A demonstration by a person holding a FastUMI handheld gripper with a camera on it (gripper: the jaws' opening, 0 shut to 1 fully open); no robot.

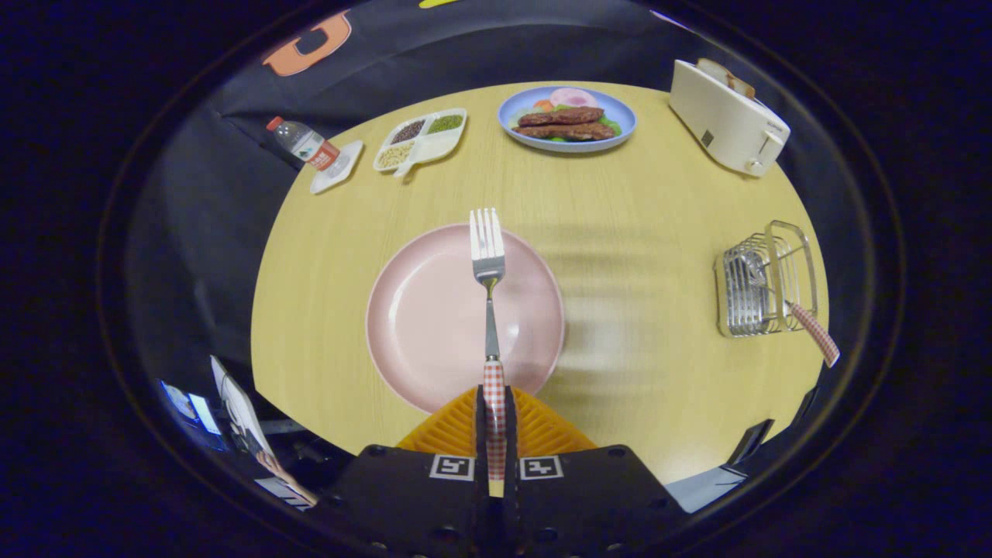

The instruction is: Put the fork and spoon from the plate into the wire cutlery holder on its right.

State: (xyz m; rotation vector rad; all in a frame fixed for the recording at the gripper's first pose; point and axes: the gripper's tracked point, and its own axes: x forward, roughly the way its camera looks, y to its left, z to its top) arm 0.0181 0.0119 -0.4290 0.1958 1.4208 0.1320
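My gripper is shut on the fork, both orange fingers pressing its red-checked handle. The fork points straight ahead, tines up over the far rim of the pink plate, held above it. The plate lies just ahead of the fingers on the wooden table and has nothing else on it. The wire cutlery holder stands to the plate's right near the table's edge. A utensil with a red-checked handle, likely the spoon, leans out of it toward me.
Beyond the plate sits a blue plate of food. A white toaster stands at the far right. A divided white dish of beans and a water bottle on a small white tray are at the far left.
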